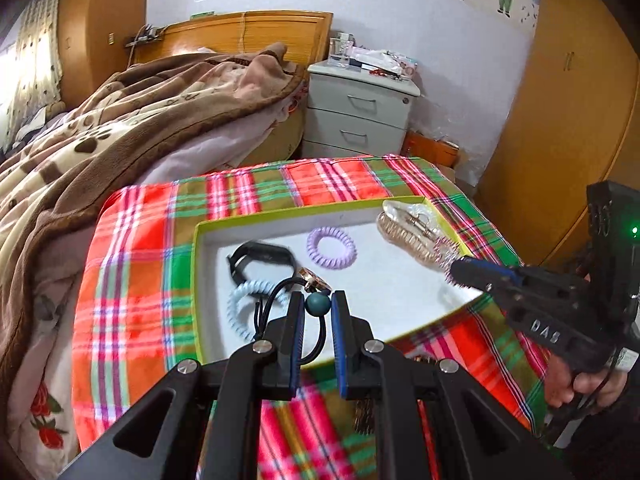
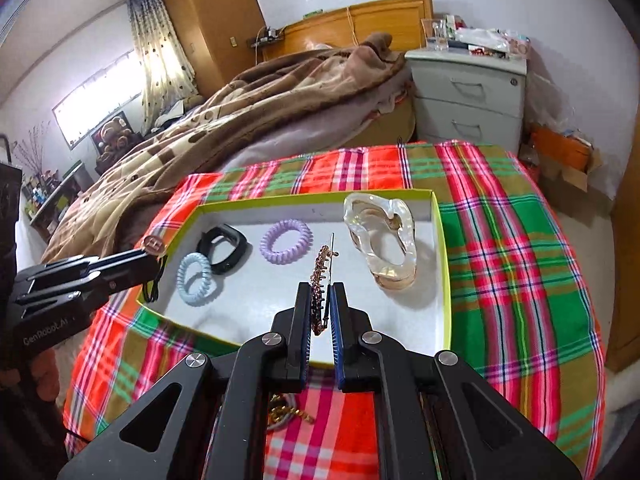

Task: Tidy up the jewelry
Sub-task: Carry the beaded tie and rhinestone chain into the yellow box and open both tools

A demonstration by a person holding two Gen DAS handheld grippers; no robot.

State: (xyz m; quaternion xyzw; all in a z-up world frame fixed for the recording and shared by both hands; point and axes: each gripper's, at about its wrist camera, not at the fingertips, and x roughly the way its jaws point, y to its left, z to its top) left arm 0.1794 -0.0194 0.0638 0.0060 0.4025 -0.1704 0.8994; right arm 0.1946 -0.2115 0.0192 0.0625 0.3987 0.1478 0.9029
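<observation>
Both hand-held grippers (image 1: 318, 304) (image 2: 320, 300) loaded, over tray (image 2: 442, 240) edge.

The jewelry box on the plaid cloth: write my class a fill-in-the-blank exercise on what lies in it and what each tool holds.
1. The left tool is shut on a black hair tie with a ____ bead.
2. The right tool grips a beaded hair ____.
3. Beside the black wristband in the box lies a coiled hair tie coloured ____.
4. The clear claw clip lies in the box's ____ half in the right wrist view.

Missing words: green; clip; purple; right
</observation>
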